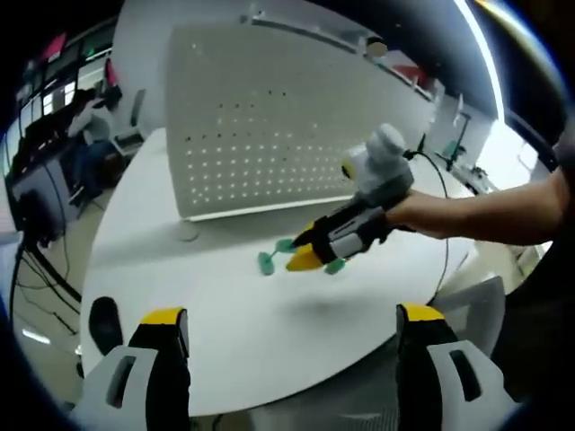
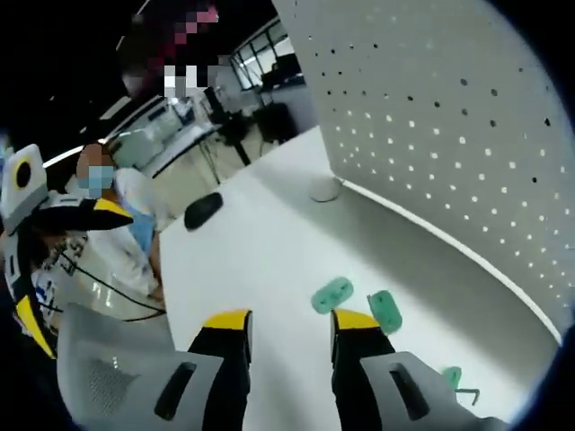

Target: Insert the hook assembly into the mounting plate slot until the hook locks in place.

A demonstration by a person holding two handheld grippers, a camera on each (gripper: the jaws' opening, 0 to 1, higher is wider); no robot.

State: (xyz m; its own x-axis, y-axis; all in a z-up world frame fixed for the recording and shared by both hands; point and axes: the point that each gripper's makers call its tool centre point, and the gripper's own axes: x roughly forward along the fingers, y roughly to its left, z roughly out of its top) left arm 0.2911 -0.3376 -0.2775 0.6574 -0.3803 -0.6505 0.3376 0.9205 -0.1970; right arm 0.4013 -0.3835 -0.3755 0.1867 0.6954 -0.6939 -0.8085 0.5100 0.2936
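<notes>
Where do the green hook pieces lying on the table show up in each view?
Left gripper view: green hook pieces lie centre frame on the white table, beside the right gripper's tips.
Right gripper view: they lie just beyond its tips, lower centre.
Shared landmark: the white pegboard.

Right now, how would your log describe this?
right gripper: open, above green hooks | left gripper: open, back | pegboard: upright, no hook seen

From my left gripper view the right gripper (image 1: pixel 301 260) covers part of the green hooks (image 1: pixel 267 262) — I can't tell whether its jaws touch them. In my right gripper view one green piece (image 2: pixel 454 377) sits half behind the jaw housing, and the pegboard (image 2: pixel 467 135) runs off the frame — its holes blur.
</notes>
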